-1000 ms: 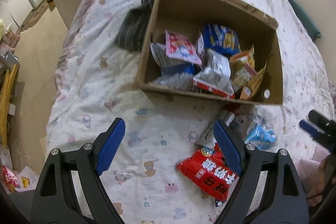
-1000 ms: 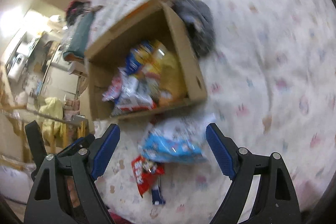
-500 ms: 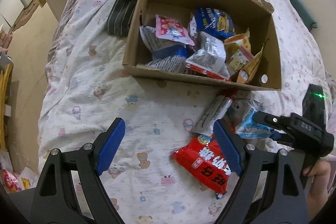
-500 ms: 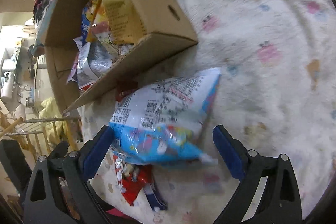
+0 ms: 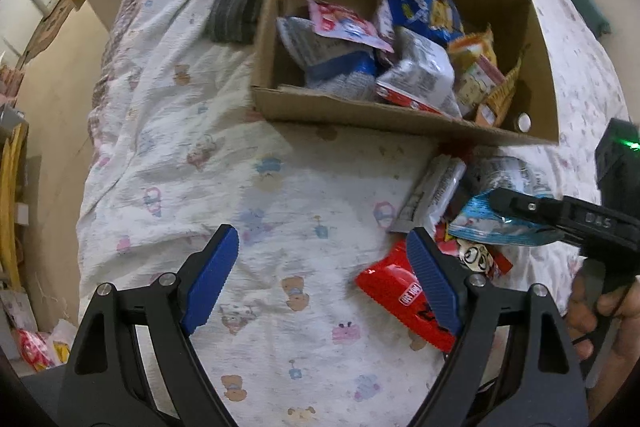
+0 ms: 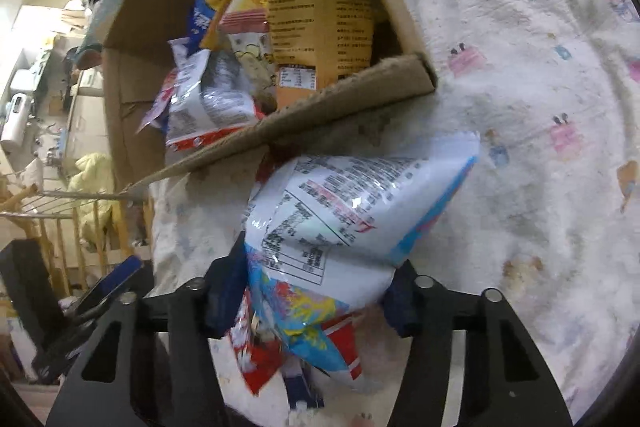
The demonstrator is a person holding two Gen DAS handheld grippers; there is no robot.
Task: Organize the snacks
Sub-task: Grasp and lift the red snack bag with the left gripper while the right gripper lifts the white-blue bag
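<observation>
Cardboard box (image 5: 360, 115) holds snack packets (image 5: 416, 75); right claw (image 6: 316, 291) grips blue-white bag (image 6: 352, 211).

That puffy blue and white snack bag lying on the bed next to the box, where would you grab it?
Grip the blue and white bag across its narrower near end, coming from above and from the side away from the cardboard box. The bag lies flat with that end unobstructed. The right gripper has just been closing there, pads against both edges.

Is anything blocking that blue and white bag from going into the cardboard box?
Only the box's own near wall, standing between the blue and white bag and the cardboard box interior. The right claw, jaws just closing on the bag, would need to lift it over. The box already holds many packets, with room on top.
</observation>
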